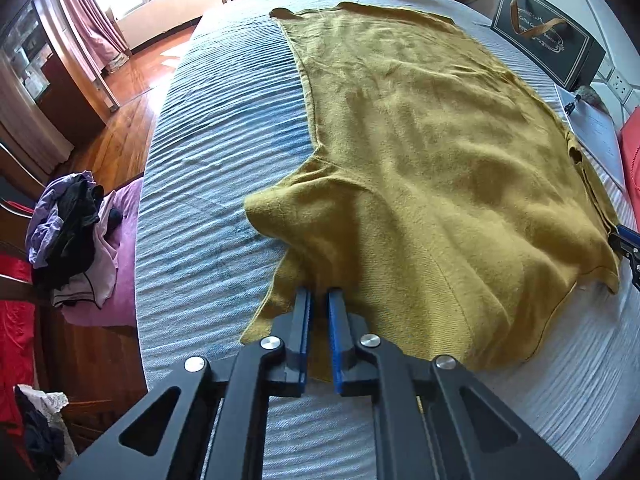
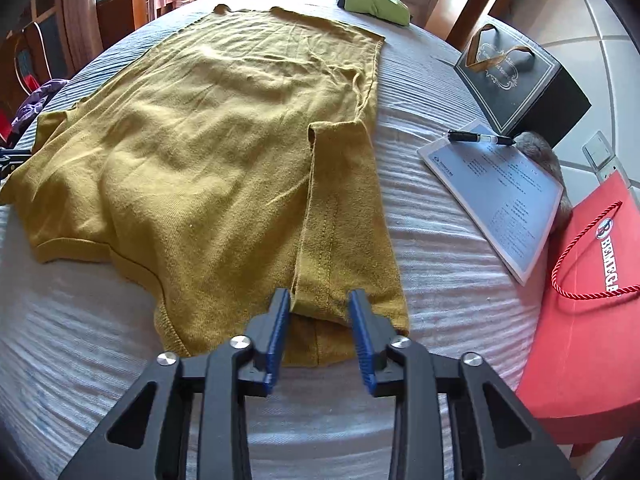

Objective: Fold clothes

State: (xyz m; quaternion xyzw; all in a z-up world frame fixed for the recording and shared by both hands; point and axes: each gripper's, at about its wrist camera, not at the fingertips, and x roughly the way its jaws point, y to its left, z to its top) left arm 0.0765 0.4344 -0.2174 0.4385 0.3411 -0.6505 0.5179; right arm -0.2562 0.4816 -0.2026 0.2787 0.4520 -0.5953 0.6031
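A mustard knitted garment (image 1: 420,140) lies spread flat along the striped grey bed (image 1: 220,140). My left gripper (image 1: 319,300) is shut on the near left corner of the cloth, which bunches up in a fold just beyond the narrow gap between the pads. In the right wrist view the same garment (image 2: 200,140) shows a folded-in sleeve at its near right side. My right gripper (image 2: 318,304) stands over that sleeve's end with its jaws apart and the cloth between them, the pads not pressing it. The right gripper's tip (image 1: 628,248) also shows at the garment's far corner.
A dark gift bag (image 2: 516,84), a booklet (image 2: 500,200) with a pen (image 2: 480,138) and a red bag (image 2: 592,300) sit on the bed's right side. Folded green clothes (image 2: 372,2) lie at the far end. A clothes pile (image 1: 76,232) rests left of the bed.
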